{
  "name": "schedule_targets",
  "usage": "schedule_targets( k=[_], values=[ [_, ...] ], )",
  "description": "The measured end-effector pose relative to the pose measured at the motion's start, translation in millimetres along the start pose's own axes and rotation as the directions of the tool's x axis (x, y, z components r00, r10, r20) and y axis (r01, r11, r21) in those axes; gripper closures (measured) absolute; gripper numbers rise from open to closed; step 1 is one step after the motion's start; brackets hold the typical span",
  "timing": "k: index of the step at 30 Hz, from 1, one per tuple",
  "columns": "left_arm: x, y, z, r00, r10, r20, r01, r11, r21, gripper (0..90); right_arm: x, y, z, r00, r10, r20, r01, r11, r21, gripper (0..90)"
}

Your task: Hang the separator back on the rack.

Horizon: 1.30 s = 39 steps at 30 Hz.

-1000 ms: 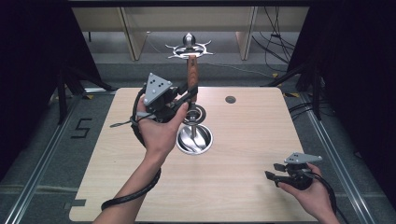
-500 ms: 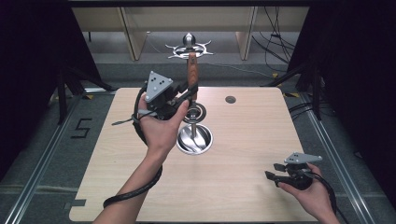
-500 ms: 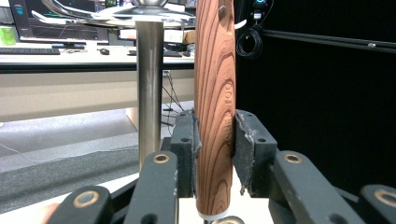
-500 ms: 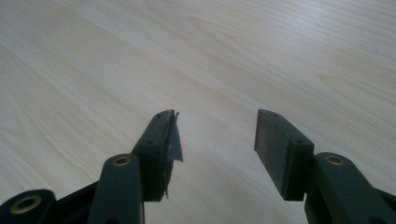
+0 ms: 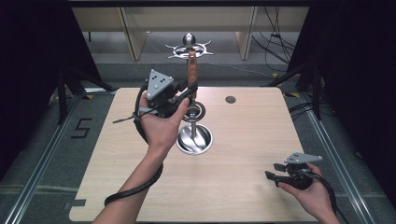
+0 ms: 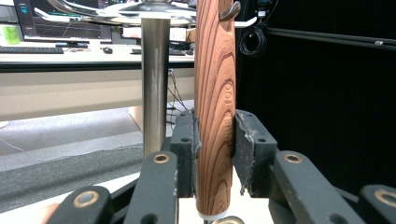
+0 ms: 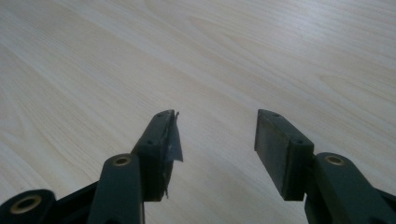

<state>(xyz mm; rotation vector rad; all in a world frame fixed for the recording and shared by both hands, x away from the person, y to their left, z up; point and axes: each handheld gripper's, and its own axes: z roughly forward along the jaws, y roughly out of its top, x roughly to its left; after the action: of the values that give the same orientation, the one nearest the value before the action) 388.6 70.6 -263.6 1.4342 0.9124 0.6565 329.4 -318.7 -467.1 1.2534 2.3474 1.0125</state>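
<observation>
Two hand-held grippers were over one pale wooden worktop [image 5: 243, 186], the largest thing in the scene, bare apart from a dark round hole [image 5: 230, 99] near its far edge.

Next in size: a utensil stand near the worktop's middle, with a shiny round base dish [image 5: 194, 140], a steel post [image 6: 154, 84] rising from it, and a hooked top rack [image 5: 189, 48]. A spoon-like shape seemed to lie in the dish; too small to be sure.

Left hand-held gripper [image 5: 184, 93]: raised beside the post, jaws level, pads clamped on either side of a wooden handle [image 6: 215, 107]. Handle stood upright, striped grain, just beside the post but apart from it. Its upper end sat up by the rack, where a small metal hook [image 6: 230, 10] curved over it; whether it was actually hanging there or merely close could not be told. A metal part continued below the handle, and its working end was hidden.

Right hand-held gripper [image 5: 280, 173]: low over the near right corner, well apart from the stand, jaws wide with nothing between them, bare worktop beneath.

Judgement: work looked mid-step, with the utensil in grip at rack height. Either seating it on the hook or lifting it clear remained; letting go had not yet happened.
</observation>
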Motion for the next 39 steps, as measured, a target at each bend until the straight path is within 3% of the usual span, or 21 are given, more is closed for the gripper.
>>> schedule_targets(
  k=[2, 11, 13, 25, 38, 39],
  values=[
    [0.5, 0.0, 0.4, 1.0, 0.0, 0.0, 0.0, 1.0, 0.0, 70.1, 1.1, 0.8, -1.4, 0.9998, 0.02, -0.007, -0.02, 1.0, 0.015, 49.0],
    [1.1, -0.7, 2.8, 1.0, 0.005, -0.006, -0.005, 1.0, 0.0, 70.1, 1.2, 0.7, -1.0, 0.9998, 0.019, -0.01, -0.019, 1.0, 0.013, 49.0],
    [1.0, -1.8, 3.6, 1.0, 0.002, -0.006, -0.002, 1.0, 0.001, 70.0, 0.2, 0.0, 0.2, 1.0, -0.002, -0.004, 0.002, 1.0, 0.0, 49.0],
    [2.3, -8.5, 7.0, 1.0, 0.002, -0.003, -0.002, 0.9998, 0.022, 69.3, 0.4, 0.0, 0.0, 1.0, -0.004, -0.004, 0.004, 1.0, 0.001, 48.9],
    [6.8, -5.5, -14.9, 0.9995, 0.031, -0.007, -0.031, 0.9995, 0.0, 61.9, 1.0, 0.2, -0.1, 1.0, -0.004, -0.007, 0.004, 1.0, 0.005, 48.9],
    [7.7, -6.0, -17.2, 0.9994, 0.035, -0.008, -0.035, 0.9994, 0.002, 61.3, 2.0, -0.1, 0.6, 0.9998, 0.011, -0.016, -0.011, 1.0, 0.006, 48.9]
  ],
)
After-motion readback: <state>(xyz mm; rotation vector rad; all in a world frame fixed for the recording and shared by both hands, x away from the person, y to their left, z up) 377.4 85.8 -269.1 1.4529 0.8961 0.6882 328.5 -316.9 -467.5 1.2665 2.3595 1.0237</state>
